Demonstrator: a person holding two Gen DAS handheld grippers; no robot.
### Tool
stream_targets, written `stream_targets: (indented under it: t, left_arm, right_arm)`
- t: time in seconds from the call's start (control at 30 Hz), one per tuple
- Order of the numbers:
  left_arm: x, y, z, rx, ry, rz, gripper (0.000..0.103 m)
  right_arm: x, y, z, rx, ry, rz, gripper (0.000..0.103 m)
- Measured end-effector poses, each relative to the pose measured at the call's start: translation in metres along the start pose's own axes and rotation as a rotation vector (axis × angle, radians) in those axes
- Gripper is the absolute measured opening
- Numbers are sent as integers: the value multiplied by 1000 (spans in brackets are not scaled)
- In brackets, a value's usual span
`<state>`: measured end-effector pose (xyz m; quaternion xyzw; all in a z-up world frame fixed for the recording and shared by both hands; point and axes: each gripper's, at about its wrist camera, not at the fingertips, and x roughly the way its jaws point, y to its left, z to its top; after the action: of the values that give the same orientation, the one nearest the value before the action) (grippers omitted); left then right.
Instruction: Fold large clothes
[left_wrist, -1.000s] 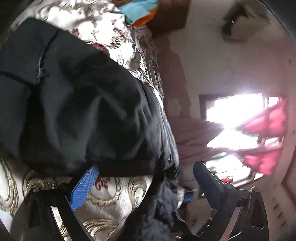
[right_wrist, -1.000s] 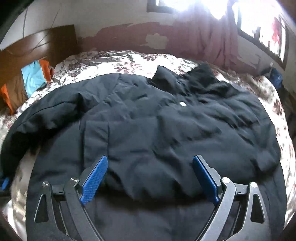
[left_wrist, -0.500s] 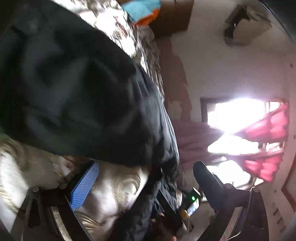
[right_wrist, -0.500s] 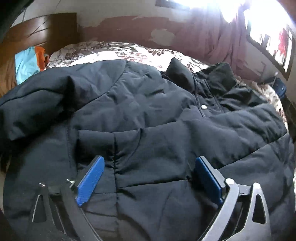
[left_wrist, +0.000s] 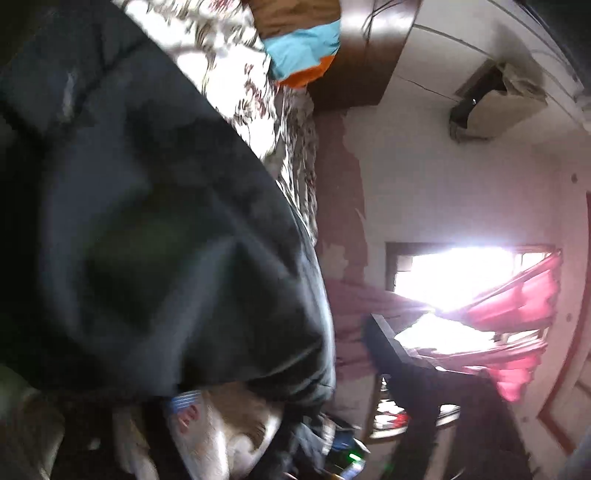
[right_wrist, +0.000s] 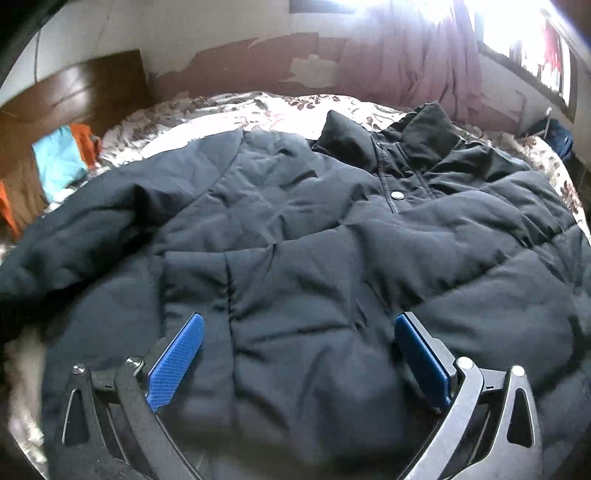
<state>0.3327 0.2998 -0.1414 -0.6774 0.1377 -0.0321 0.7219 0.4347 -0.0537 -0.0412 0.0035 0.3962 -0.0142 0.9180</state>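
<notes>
A large black padded jacket (right_wrist: 295, 236) lies spread front-up on the bed, collar (right_wrist: 388, 140) at the far side, one snap button (right_wrist: 398, 195) showing. My right gripper (right_wrist: 299, 317) hovers open just over the jacket's lower front, both blue pads (right_wrist: 177, 362) apart with only flat cloth below them. In the blurred left wrist view the jacket (left_wrist: 147, 240) fills the left half. My left gripper (left_wrist: 284, 373) is closing around its hanging edge. Its blue pad (left_wrist: 183, 400) is half hidden under the cloth, and the dark right finger (left_wrist: 388, 350) stands apart from it.
The bed has a floral cover (right_wrist: 236, 110) and a brown headboard (right_wrist: 74, 88), with a teal and orange cloth (right_wrist: 59, 162) beside it. A mauve curtain (right_wrist: 424, 74) hangs behind. Red curtains (left_wrist: 517, 306) frame a bright window (left_wrist: 461, 273), and a box (left_wrist: 495, 103) sits on the wall.
The left gripper's jaws have narrowed and the jacket's edge now hangs between them, the view blurred by motion. The right gripper has sunk closer to the jacket, still open.
</notes>
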Motion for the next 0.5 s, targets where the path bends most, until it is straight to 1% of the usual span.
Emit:
stream_targets:
  t: [0.03, 0.07, 0.13, 0.2, 0.23, 0.33, 0.37, 0.43, 0.47, 0.5]
  left_arm:
    - [1, 0, 3, 22, -17, 19, 44]
    - [0, -1, 5, 31, -25, 25, 41]
    - [-1, -4, 10, 58, -62, 25, 26]
    - [-1, -10, 6, 125, -82, 39, 17]
    - [-3, -13, 7, 154, -91, 44, 14]
    - [-2, -33, 0, 270, -120, 56, 11]
    - [-3, -41, 3, 295, -125, 58, 11]
    - [-4, -63, -3, 399, -136, 71, 11]
    - [-16, -71, -1, 449, -136, 79, 11]
    - [-18, -77, -1, 491, -137, 78, 11]
  right_arm:
    - [-7, -5, -2, 5, 2, 8, 101]
    - [-16, -12, -4, 11, 3, 18, 101]
    - [-32, -28, -9, 29, 3, 27, 101]
    - [-49, -50, -14, 65, -9, 37, 101]
    - [-54, -59, -16, 74, -14, 39, 101]
    - [-76, -93, -24, 108, -43, 28, 101]
    - [-81, -105, -27, 113, -50, 24, 101]
    - [-87, -123, -33, 107, -61, 10, 101]
    - [-89, -133, -36, 107, -65, 3, 101]
    - [-91, -141, -39, 114, -70, 0, 101]
